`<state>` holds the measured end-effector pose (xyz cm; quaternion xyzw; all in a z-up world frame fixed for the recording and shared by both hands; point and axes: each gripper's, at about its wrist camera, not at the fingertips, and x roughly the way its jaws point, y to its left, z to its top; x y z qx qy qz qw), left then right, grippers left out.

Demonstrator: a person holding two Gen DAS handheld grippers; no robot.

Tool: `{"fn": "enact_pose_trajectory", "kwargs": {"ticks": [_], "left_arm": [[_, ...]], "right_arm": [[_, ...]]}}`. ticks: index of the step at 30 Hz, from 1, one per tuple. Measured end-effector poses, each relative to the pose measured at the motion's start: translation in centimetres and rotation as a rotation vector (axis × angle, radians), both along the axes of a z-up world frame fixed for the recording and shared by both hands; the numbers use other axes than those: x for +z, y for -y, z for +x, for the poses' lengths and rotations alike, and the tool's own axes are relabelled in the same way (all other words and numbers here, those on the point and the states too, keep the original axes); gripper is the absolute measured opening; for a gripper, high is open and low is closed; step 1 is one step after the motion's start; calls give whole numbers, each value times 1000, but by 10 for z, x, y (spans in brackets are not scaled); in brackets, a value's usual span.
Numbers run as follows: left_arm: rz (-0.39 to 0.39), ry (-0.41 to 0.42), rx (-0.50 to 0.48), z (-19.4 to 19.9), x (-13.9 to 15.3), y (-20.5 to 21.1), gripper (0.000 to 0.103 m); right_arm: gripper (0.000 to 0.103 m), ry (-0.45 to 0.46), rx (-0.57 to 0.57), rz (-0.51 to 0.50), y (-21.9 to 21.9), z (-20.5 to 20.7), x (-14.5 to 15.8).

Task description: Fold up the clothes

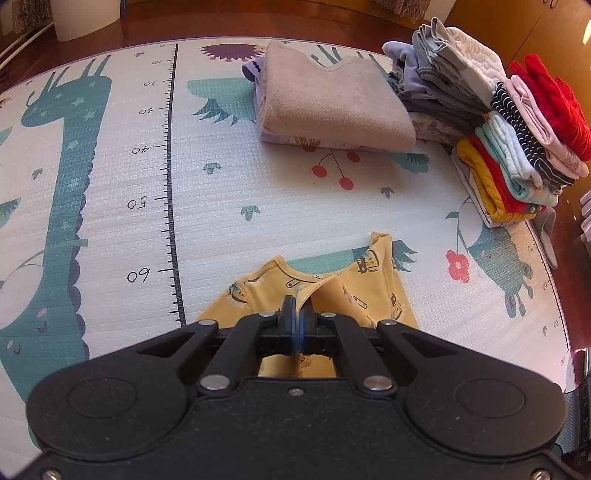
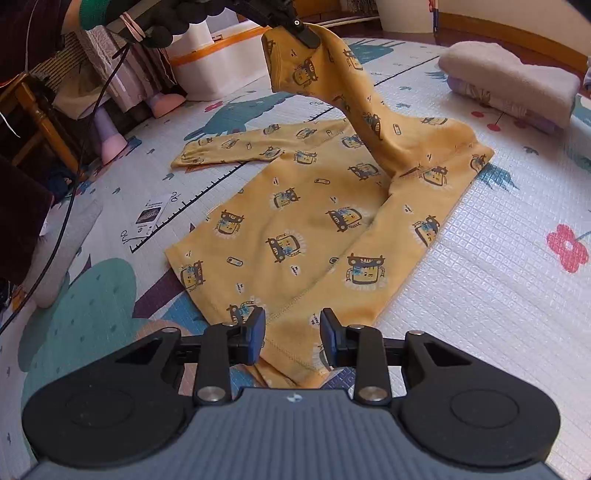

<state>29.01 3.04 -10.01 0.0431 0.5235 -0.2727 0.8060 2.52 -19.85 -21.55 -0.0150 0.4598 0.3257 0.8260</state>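
A yellow long-sleeved child's top (image 2: 295, 221) with printed cartoon cars lies flat on the play mat (image 2: 480, 295). One sleeve is lifted high off the mat, and my left gripper (image 2: 306, 31) is shut on its cuff. In the left wrist view that gripper (image 1: 298, 314) pinches a fold of the yellow top (image 1: 351, 288) between its closed blue pads. The other sleeve (image 2: 236, 146) lies stretched out to the left. My right gripper (image 2: 292, 332) stands open over the hem corner nearest me, one finger on each side of the cloth.
A folded beige towel (image 1: 332, 99) sits on other folded items at the mat's far side. Two stacks of folded clothes (image 1: 517, 140) stand at the right edge. A white bin (image 2: 218, 62), a wooden chair (image 2: 40, 114) and a small card (image 2: 149, 218) lie left.
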Motion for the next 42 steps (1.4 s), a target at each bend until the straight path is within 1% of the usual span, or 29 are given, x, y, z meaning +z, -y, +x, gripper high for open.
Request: {"fn": "enact_pose_trajectory", "kwargs": {"ticks": [2, 5, 9, 12, 13, 15, 16, 19, 21, 22, 24, 26, 30, 33, 36, 42], "left_arm": [[3, -5, 0, -1, -1, 0, 0], [8, -12, 0, -2, -2, 0, 0], [15, -17, -13, -4, -6, 2, 0], [26, -24, -12, -4, -10, 0, 0], [29, -27, -10, -4, -11, 0, 0], [35, -34, -7, -3, -14, -2, 0], [38, -37, -6, -3, -15, -2, 0], [23, -59, -20, -4, -16, -4, 0], [14, -67, -44, -6, -16, -3, 0], [10, -71, -56, -7, -15, -3, 0], [12, -75, -74, -11, -15, -1, 0], [14, -80, -94, -15, -15, 1, 0], [41, -101, -134, -27, -21, 5, 0], [43, -124, -132, -32, -29, 4, 0], [47, -136, -130, -35, -36, 1, 0], [21, -161, -126, -42, -39, -12, 0]], "right_arm": [[35, -11, 40, -54, -4, 0, -11], [34, -47, 118, -87, -9, 1, -11], [34, 25, 62, -28, 0, 10, 5], [34, 96, 19, -32, 0, 28, 4], [34, 99, 2, -23, 1, 36, 1], [34, 73, -28, -6, 4, 54, -11], [32, 55, -22, -13, 4, 57, -14], [32, 10, -15, -23, 6, 68, -19], [32, 19, -56, 36, 14, 74, -11], [32, 13, -84, 69, 19, 84, -9], [34, 4, -169, 148, 31, 113, -4], [34, -11, -229, 226, 42, 143, -3], [34, -71, -323, 274, 54, 204, -18], [34, -109, -389, 304, 63, 247, -29], [34, -86, -419, 296, 70, 258, -37], [34, -63, -432, 293, 78, 256, -42]]}}
